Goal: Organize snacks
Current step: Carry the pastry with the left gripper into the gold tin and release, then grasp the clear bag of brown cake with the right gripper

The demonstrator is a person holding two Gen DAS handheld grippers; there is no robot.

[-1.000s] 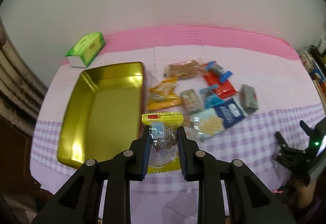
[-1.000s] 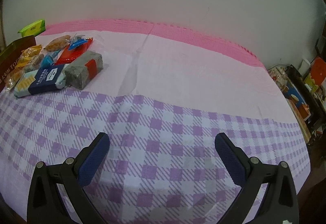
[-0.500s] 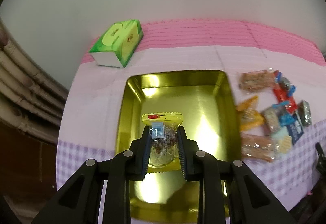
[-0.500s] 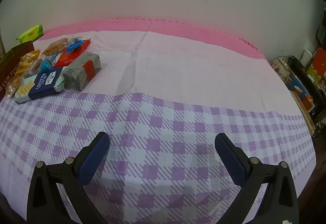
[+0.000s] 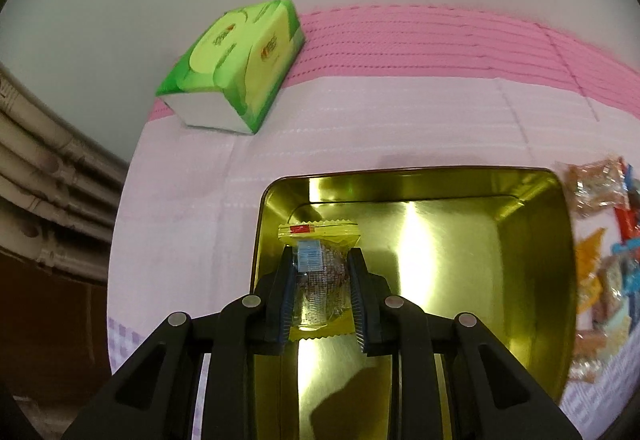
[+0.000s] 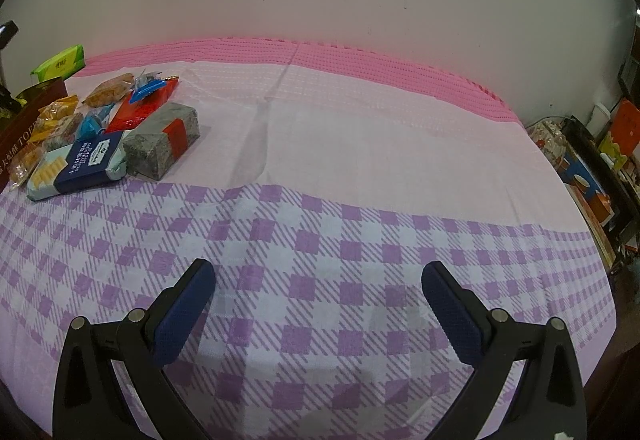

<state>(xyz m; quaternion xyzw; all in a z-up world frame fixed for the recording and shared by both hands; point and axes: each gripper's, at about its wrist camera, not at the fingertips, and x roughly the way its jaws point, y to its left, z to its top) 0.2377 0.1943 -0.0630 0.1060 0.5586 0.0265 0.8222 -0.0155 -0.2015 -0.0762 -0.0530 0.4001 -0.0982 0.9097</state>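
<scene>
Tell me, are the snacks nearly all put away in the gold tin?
Not nearly. The tin has nothing lying in it yet. The left gripper holds the first snack over the tin's left side, not yet let go. The rest of the pile waits on the cloth beside the tin. The right gripper is open and holds nothing.

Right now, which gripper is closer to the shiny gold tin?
Left. The left gripper hangs right over the gold tin, holding a snack packet. The right gripper hovers over checkered cloth, away from it.
</scene>
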